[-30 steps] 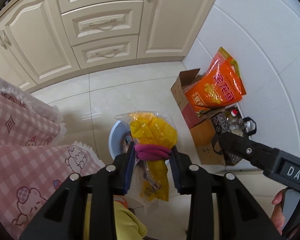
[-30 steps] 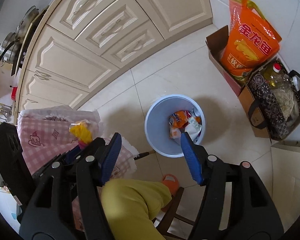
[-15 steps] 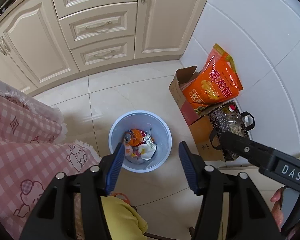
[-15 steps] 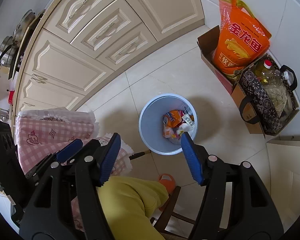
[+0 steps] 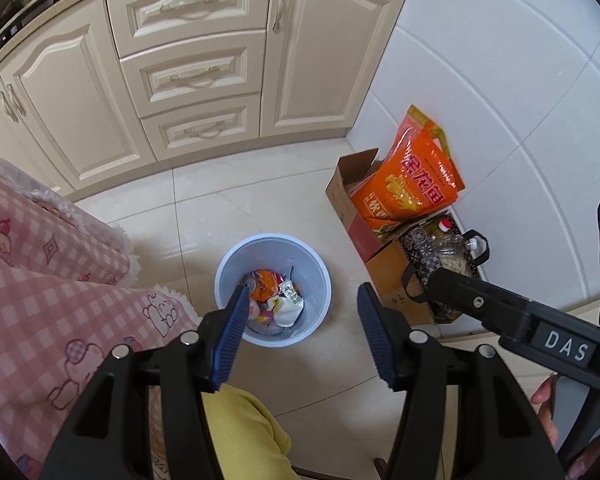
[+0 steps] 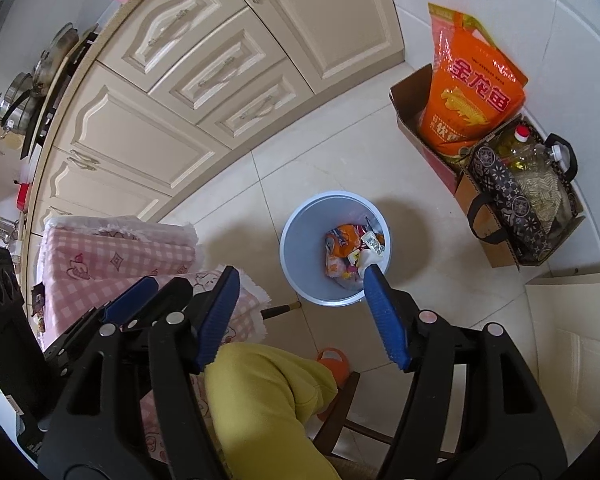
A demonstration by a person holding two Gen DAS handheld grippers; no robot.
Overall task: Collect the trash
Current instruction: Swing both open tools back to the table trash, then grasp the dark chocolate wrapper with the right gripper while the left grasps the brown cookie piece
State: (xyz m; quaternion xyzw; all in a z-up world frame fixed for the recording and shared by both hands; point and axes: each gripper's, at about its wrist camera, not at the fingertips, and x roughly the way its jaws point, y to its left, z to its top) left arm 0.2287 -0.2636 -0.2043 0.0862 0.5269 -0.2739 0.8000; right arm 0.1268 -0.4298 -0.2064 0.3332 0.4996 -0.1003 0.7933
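A pale blue waste bin (image 5: pixel 220 276) stands on the tiled floor, holding several wrappers and packets (image 5: pixel 268 292). My left gripper (image 5: pixel 304 296) hovers high above it, open, with nothing between its blue pads. In the right wrist view the same bin (image 6: pixel 288 240) and its trash (image 6: pixel 344 248) lie below my right gripper (image 6: pixel 300 276), which is also open and holds nothing. The right gripper's black body (image 5: pixel 500 312) crosses the right side of the left wrist view. The left gripper's fingers (image 6: pixel 132 300) show at the left of the right wrist view.
An orange rice bag (image 5: pixel 408 188) stands in a cardboard box (image 5: pixel 344 196) beside a dark patterned bag (image 5: pixel 432 252) holding an oil bottle. Cream cabinets (image 5: pixel 196 76) line the back. A pink checked tablecloth (image 5: pixel 40 280) is at left, a yellow-trousered leg (image 6: pixel 260 400) below.
The yellow bag with a magenta band has gone from the left jaws, which widened. Both grippers have risen, so the bin looks smaller and farther.
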